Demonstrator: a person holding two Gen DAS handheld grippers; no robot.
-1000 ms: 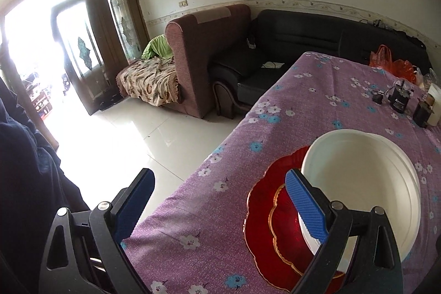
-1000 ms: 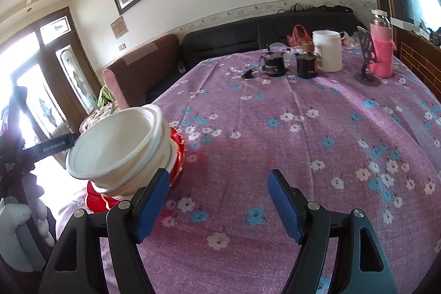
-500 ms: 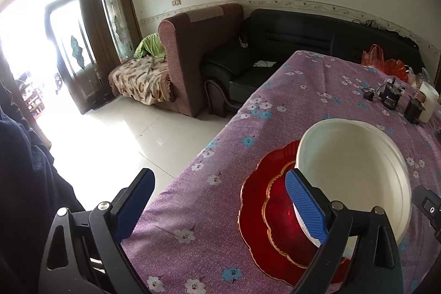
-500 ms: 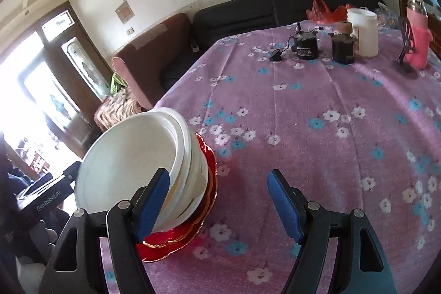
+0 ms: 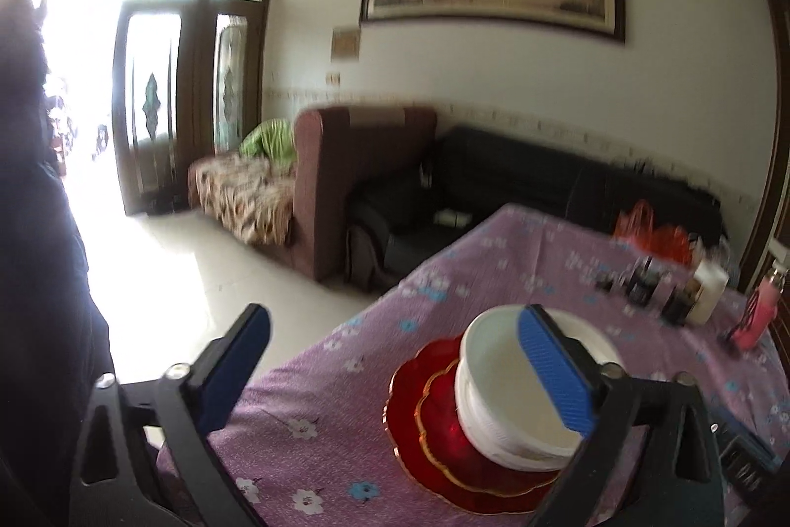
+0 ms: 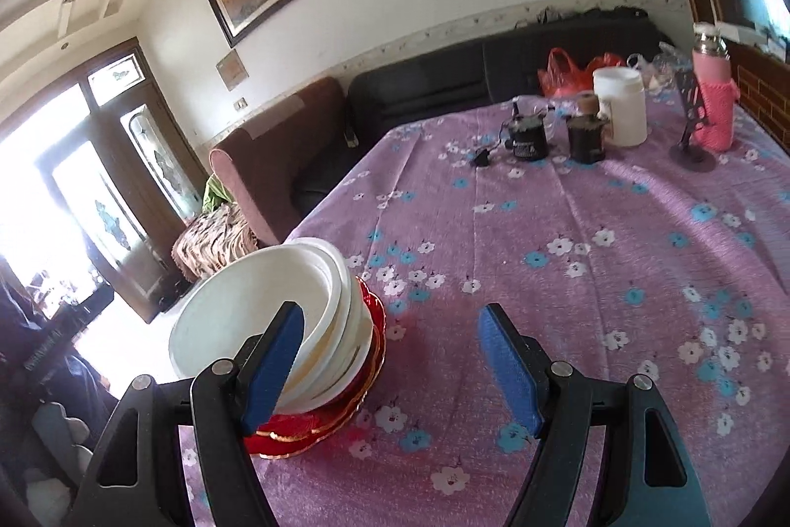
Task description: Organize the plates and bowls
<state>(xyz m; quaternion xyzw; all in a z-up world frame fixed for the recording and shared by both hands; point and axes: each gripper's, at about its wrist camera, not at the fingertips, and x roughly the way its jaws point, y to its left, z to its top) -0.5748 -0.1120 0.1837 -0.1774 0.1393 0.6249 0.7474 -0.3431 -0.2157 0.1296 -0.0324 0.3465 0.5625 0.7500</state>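
Right wrist: white bowls (image 6: 276, 319) nest, seemingly tilted, on scalloped red plates (image 6: 316, 421); both tongs gape.

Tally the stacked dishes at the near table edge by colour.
White bowls: 3, nested, going by the rims that show
Red plates: 2, the smaller one on the larger, under the bowls
Total: 5

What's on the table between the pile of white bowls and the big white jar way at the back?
In the right wrist view, only bare flowered tablecloth lies between the white bowls and the white jar, until the dark jars standing just before it.
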